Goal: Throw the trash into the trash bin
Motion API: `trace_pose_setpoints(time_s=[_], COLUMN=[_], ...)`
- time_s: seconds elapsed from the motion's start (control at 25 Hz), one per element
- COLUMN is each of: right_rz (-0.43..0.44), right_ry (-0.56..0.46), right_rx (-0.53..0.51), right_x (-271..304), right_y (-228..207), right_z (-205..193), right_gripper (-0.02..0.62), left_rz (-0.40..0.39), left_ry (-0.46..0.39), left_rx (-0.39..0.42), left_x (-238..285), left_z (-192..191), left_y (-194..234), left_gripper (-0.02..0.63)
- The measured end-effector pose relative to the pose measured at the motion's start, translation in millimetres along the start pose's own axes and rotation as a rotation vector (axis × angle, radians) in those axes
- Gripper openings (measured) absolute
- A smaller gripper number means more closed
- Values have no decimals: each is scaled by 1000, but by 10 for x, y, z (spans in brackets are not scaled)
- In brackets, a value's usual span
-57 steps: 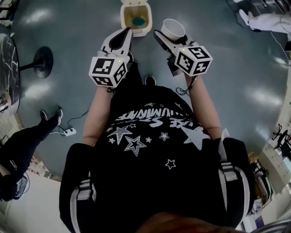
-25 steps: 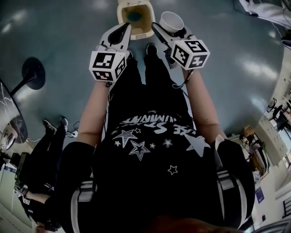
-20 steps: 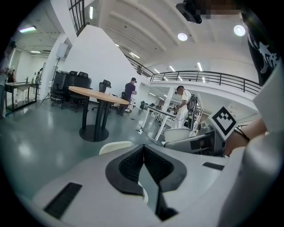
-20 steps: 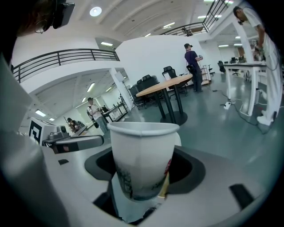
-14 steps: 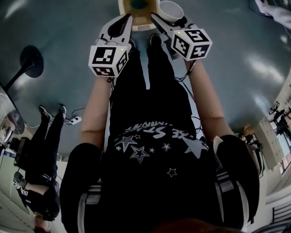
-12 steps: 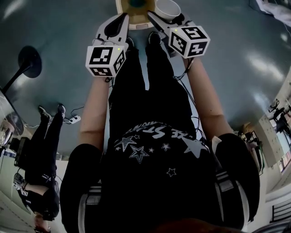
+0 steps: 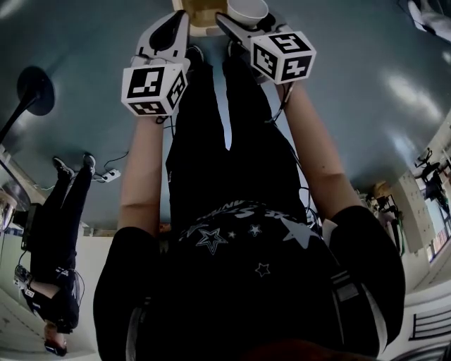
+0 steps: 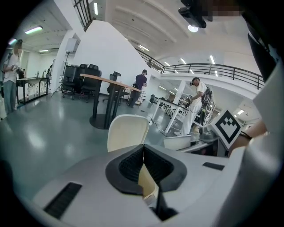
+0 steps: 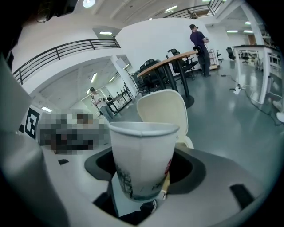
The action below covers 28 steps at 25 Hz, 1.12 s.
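Note:
A cream trash bin (image 7: pixel 199 10) stands on the floor, cut off by the top edge of the head view; its lid (image 8: pixel 128 132) is raised. My right gripper (image 7: pixel 244 15) is shut on a white paper cup (image 7: pixel 247 9), held upright. In the right gripper view the cup (image 9: pixel 141 158) fills the space between the jaws, with the bin lid (image 9: pixel 163 111) just behind it. My left gripper (image 7: pixel 171 29) is beside the bin's left side. It is shut, its jaws meeting at the tips (image 8: pixel 143 148) with nothing in them. The bin's inside is hidden.
The holder's own legs and shoes (image 7: pixel 194 55) stand right before the bin. A black round table base (image 7: pixel 32 90) is at the left, with a seated person (image 7: pixel 59 211) and a power strip (image 7: pixel 108 175) nearby. Tables, chairs and other people (image 8: pixel 140 83) are farther off.
Both grippers have sunk toward the bin, the cup still held in the right one. In the head view the bin has slid up to the top edge.

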State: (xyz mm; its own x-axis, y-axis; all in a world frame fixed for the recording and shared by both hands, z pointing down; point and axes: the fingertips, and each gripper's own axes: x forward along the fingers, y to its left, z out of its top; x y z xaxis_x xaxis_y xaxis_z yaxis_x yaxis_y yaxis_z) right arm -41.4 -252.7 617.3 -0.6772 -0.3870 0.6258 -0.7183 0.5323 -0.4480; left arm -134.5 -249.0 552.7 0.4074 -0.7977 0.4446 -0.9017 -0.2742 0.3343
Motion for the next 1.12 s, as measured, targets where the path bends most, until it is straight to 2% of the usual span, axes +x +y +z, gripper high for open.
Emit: trace_pose_setpoints(time_s=[0.32, 0.56, 0.84, 1.12], right_rz=[-24, -52, -22, 17], right_ry=[96, 114, 188, 233], right_rx=[15, 98, 139, 130], right_x=[409, 596, 851, 1027], right_y=[-227, -470, -609, -606], right_z=[-351, -505, -730, -851], right_gripper=[308, 308, 308, 308], left_rz=[13, 40, 101, 106], left_ry=[63, 103, 149, 186], left_rx=[-60, -83, -103, -121], left_x=[238, 396, 553, 621], left_z=[-466, -720, -1039, -1231], left_y=[122, 220, 455, 478], left_gripper=[11, 11, 11, 11])
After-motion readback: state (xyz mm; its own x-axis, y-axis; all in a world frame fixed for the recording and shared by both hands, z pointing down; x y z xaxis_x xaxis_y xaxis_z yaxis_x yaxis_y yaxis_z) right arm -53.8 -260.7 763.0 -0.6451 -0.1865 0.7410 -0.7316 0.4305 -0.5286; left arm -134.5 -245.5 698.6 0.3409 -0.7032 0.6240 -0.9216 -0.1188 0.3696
